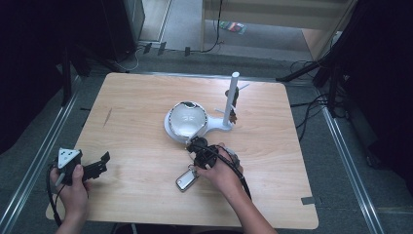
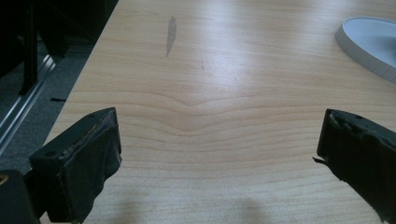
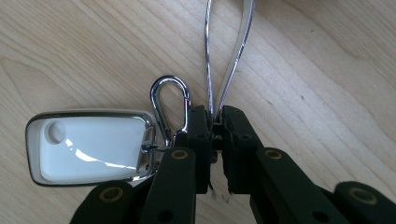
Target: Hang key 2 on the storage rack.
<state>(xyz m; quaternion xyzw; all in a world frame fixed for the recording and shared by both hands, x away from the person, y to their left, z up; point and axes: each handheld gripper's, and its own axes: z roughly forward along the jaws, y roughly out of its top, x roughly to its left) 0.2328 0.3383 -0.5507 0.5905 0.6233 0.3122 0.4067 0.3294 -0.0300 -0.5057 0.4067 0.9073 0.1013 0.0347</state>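
A white key fob with a chrome rim lies flat on the wooden table, near the front middle. A silver carabiner joins it to a thin metal loop that runs forward over the wood. My right gripper is shut on the base of that loop, just right of the carabiner. In the high view the right gripper sits right above the fob. My left gripper rests at the front left, jaws wide open over bare wood.
A white stand with a round dish base and an upright post stands mid-table, just beyond the right gripper; a small dark item hangs on the post. The base's rim shows far right in the left gripper view. The table's left edge lies close to the left gripper.
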